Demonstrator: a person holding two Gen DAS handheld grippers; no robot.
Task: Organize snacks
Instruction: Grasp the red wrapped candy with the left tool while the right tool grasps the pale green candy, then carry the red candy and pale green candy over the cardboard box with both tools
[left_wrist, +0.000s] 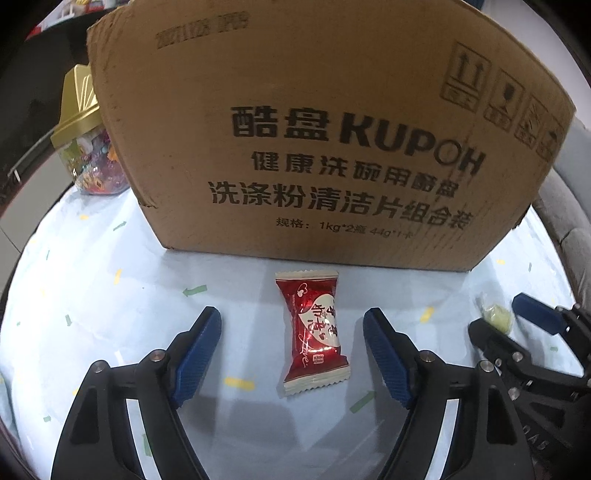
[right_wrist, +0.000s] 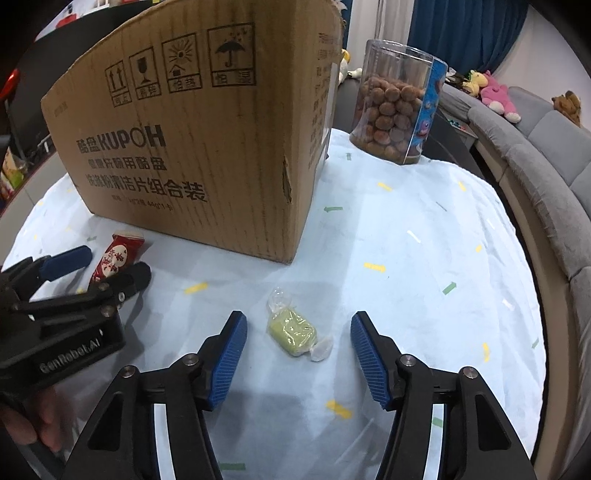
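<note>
The left claw (left_wrist: 291, 328) is open around a red candy (left_wrist: 314, 332) on the cloth (left_wrist: 92, 277), the right claw (right_wrist: 299, 332) is open around a green candy (right_wrist: 293, 332), and a big box (left_wrist: 314, 129) stands right behind them, with jars at its sides.

ahead: cardboard box (right_wrist: 192, 147) blocks | right of box: bare tablecloth (right_wrist: 424, 229) | far-right: jar (right_wrist: 397, 107)
</note>
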